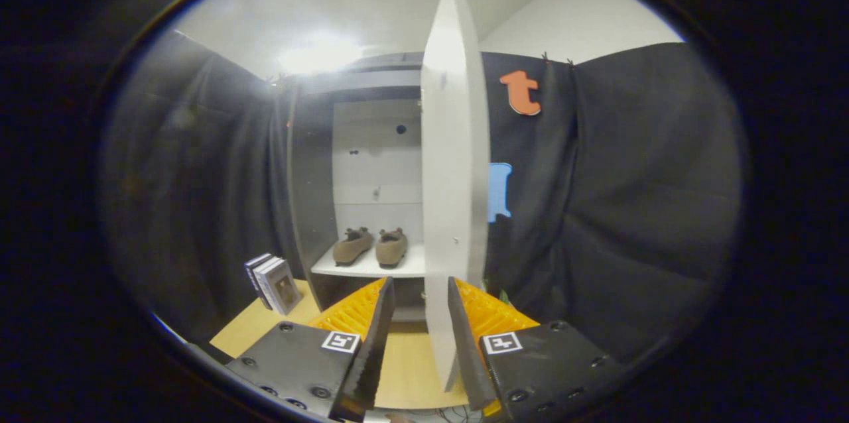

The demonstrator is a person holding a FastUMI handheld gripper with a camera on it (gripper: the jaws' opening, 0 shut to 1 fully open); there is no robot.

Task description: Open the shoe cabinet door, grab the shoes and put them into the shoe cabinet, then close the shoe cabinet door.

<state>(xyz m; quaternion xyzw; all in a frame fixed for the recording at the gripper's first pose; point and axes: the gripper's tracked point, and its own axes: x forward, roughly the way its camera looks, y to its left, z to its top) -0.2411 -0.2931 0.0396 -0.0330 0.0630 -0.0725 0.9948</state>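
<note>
The gripper (419, 337) has its 2 fingers set a moderate way apart, with the free edge of the cabinet door (452, 171) standing in the gap between them. The door edge sits close against the inner face of the right finger; whether it truly touches is hard to tell, and a clear gap remains between the door and the left finger, so the fingers are not clamped on the panel.

Taking the door as the landmark: it stands swung well open, seen nearly edge-on, rising tall from between the fingers. Just left of it and behind is the open shoe cabinet (312, 171), its pale back panel visible. The 2 brown shoes (371, 246) sit side by side on the white shelf (365, 268) inside, low down and a little left of the door. Further left of the door, beside the cabinet, a few books (272, 284) stand on the wooden table (259, 327).

By this showing, the opening is done and the shoes are already placed inside. What appears left is the closing: the door has to be swung back toward the cabinet front until shut.
</note>
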